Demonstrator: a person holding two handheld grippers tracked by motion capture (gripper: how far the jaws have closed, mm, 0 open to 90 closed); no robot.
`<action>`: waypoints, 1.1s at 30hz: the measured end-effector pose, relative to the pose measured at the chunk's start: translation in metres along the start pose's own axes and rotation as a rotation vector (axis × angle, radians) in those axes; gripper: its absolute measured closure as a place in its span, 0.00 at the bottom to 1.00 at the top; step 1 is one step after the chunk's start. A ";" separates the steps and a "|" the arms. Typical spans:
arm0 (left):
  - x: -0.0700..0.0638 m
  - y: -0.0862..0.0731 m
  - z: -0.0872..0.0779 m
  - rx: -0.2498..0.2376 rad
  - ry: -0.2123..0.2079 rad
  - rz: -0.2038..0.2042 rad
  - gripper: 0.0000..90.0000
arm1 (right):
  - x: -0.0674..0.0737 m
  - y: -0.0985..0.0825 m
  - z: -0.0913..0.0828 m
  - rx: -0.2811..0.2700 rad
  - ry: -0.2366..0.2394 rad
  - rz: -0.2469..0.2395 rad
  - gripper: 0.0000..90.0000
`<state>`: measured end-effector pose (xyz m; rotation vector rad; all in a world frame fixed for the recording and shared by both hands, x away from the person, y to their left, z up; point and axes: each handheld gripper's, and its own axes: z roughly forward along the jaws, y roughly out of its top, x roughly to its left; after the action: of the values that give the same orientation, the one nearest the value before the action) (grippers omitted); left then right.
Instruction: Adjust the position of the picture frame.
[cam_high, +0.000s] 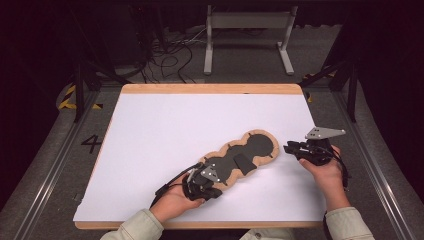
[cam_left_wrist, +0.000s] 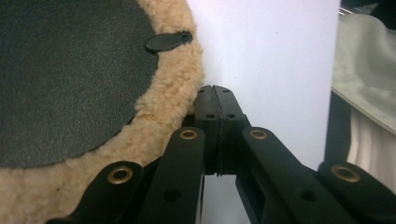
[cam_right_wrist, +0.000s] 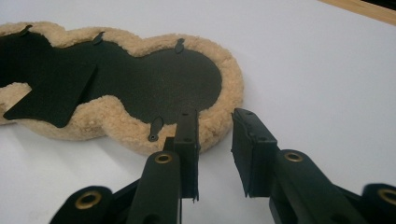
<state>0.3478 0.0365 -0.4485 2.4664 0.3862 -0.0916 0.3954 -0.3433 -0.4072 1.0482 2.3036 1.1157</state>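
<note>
A long wavy pad (cam_high: 257, 145) with a black face and a tan fleece rim lies slantwise on the white table top (cam_high: 165, 125). A loose black flap (cam_high: 245, 162) sits on its middle. My left gripper (cam_high: 216, 191) rests at the pad's near left end, jaws shut with nothing between them. In the left gripper view the closed tips (cam_left_wrist: 215, 93) lie just beside the fleece rim of the pad (cam_left_wrist: 70, 79). My right gripper (cam_high: 289, 148) stands open just off the pad's far right end. In the right gripper view its jaws (cam_right_wrist: 215, 123) face the rounded end of the pad (cam_right_wrist: 154, 79), flap (cam_right_wrist: 51, 98) farther left.
The table has a wooden border (cam_high: 210, 89) at the far side. Beyond it a grey metal frame (cam_high: 247, 30) and loose cables (cam_high: 170, 60) lie on the floor. Small black tabs (cam_right_wrist: 156, 127) stick out along the pad's rim.
</note>
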 end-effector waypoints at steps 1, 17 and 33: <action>0.002 0.000 -0.001 0.000 0.006 -0.014 1.00 | 0.000 0.000 0.000 0.000 0.000 0.000 0.80; 0.020 -0.008 -0.010 -0.039 0.160 -0.120 1.00 | 0.000 0.000 0.001 0.006 0.000 0.003 0.80; 0.031 -0.025 -0.038 -0.177 0.186 -0.203 0.90 | -0.004 -0.001 0.017 0.049 -0.159 0.076 1.00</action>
<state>0.3692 0.0864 -0.4376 2.2617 0.6950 0.0856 0.4076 -0.3376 -0.4184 1.2059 2.1923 0.9705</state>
